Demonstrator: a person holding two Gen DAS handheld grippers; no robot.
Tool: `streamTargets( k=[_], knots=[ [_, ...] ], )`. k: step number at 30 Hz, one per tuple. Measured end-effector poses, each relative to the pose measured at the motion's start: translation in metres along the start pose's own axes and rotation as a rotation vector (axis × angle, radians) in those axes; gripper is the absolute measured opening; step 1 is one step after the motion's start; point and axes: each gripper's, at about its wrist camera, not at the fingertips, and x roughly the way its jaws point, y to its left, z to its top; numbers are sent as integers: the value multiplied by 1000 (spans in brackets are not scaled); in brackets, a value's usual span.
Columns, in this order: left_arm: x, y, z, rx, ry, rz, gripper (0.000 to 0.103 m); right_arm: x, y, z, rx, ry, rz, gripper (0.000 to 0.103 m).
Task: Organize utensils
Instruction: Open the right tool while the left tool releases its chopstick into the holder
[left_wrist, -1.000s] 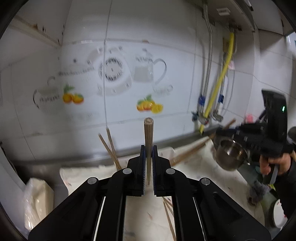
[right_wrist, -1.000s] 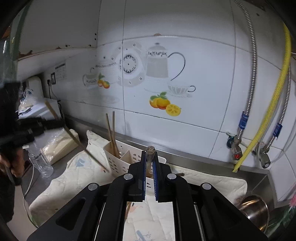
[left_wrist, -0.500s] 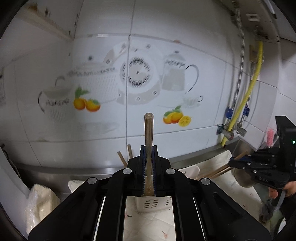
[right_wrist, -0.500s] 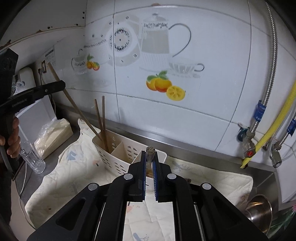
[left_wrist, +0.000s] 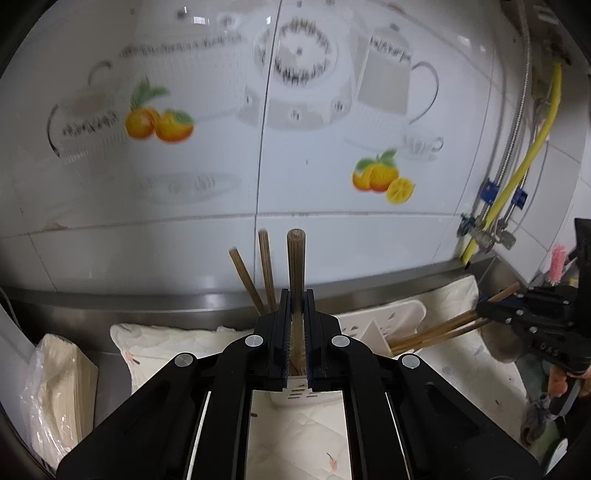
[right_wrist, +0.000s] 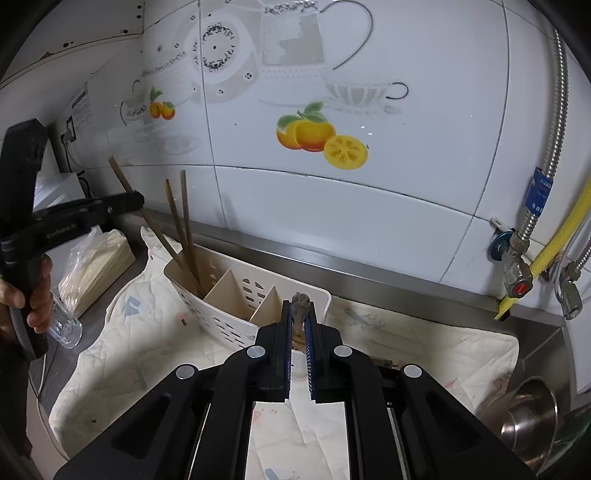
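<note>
Both grippers are clenched on chopsticks above the white utensil caddy (right_wrist: 221, 295), which sits on a pale quilted cloth (right_wrist: 122, 332) spread over the steel bench (right_wrist: 369, 266) against the tiled wall. The left gripper (left_wrist: 296, 306) is clamped on a single brown wooden chopstick (left_wrist: 296, 258) that stands nearly upright between its pads, its blunt end pointing to twelve o'clock; seen from the other side, that stick slants down toward the caddy's left compartment. Two more chopsticks (right_wrist: 181, 221) already lean in that left compartment, their tops tilted toward eleven o'clock. The right gripper (right_wrist: 299, 317) is pinched shut on what looks like a pair of chopsticks (left_wrist: 443, 328), which run from its jaws toward eight o'clock in the left camera's view, tips near the caddy's right end; whether they touch it I cannot tell. A hand (right_wrist: 33, 291) grips the left tool's handle at nine o'clock. A bagged stack of pale sheets (left_wrist: 59, 387) lies at the cloth's left edge, with a clear glass (right_wrist: 66, 325) just beside it. At four o'clock from the caddy a steel pot (right_wrist: 532, 417) rests by the bench end, below the yellow hose (right_wrist: 561, 229) and the valves (right_wrist: 517, 273).
</note>
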Motion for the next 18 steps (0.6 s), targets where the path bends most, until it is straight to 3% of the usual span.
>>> streamTargets(
  k=[7, 11, 13, 18],
  knots=[
    [23, 6, -13, -32, 61, -3, 6, -10, -3, 0, 11, -41, -4, 8],
    [22, 11, -15, -52, 59, -6, 7, -26, -3, -2, 8, -87, -13, 18],
    [20, 12, -15, -55, 58, -6, 7, -35, -1, -3, 4, -108, -20, 18],
    [8, 9, -12, -48, 27, -6, 25, -59, 9, -14, -9, -161, -19, 24]
  ],
)
